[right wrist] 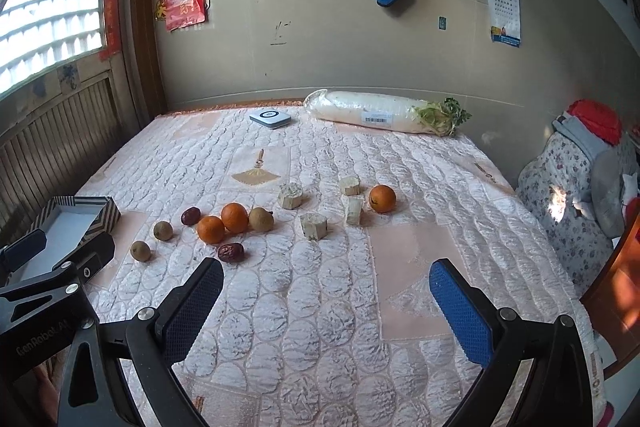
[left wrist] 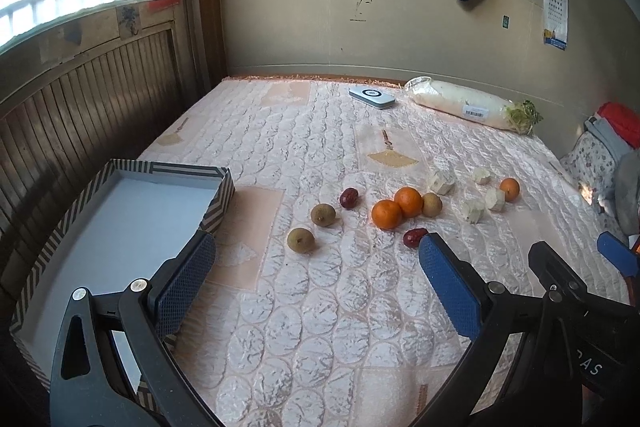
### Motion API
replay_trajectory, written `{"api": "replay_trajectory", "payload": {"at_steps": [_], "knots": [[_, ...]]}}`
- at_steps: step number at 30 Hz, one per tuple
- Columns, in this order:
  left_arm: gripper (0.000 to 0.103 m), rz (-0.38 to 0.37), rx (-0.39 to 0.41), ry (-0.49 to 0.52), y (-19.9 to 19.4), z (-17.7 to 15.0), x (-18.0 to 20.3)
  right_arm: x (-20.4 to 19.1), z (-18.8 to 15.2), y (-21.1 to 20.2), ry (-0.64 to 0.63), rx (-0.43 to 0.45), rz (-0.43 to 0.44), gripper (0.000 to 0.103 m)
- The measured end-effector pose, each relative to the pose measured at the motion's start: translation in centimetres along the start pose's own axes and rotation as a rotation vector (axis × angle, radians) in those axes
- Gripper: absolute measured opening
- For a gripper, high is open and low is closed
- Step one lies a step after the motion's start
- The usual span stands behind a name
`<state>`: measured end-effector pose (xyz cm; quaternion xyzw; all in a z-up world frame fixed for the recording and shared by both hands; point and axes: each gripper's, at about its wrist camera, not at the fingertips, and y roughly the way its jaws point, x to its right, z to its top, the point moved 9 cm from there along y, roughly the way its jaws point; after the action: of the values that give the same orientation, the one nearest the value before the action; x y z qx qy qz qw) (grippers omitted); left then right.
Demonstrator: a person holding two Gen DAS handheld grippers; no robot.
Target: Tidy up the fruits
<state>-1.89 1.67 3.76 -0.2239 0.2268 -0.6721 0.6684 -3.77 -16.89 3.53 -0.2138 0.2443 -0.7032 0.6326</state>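
1. Both tools are held spread and empty above the quilted bed [right wrist: 320, 307] — the left gripper [left wrist: 316, 279] beside the striped box [left wrist: 224, 195], the right gripper [right wrist: 326, 291] further right.
2. The fruit lies loose mid-bed: the orange pair [left wrist: 396, 207] touching, a lone orange [right wrist: 382, 198] well apart, brown fruits [left wrist: 300, 239] nearest the box, and red dates [left wrist: 349, 197].
3. The nearest brown fruit is judged best taken first — jaws centred over it and closed gently, since round fruit may roll on the soft quilt.
4. The white chunks [right wrist: 314, 225] are probably best left alone.
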Motion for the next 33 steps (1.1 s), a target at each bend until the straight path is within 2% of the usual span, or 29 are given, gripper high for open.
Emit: {"api": "replay_trajectory", "payload": {"at_steps": [33], "knots": [[0.102, -0.013, -0.036, 0.016, 1.7, -0.6, 0.3, 0.1, -0.6, 1.0, -0.002, -0.018, 0.011, 0.103]]}}
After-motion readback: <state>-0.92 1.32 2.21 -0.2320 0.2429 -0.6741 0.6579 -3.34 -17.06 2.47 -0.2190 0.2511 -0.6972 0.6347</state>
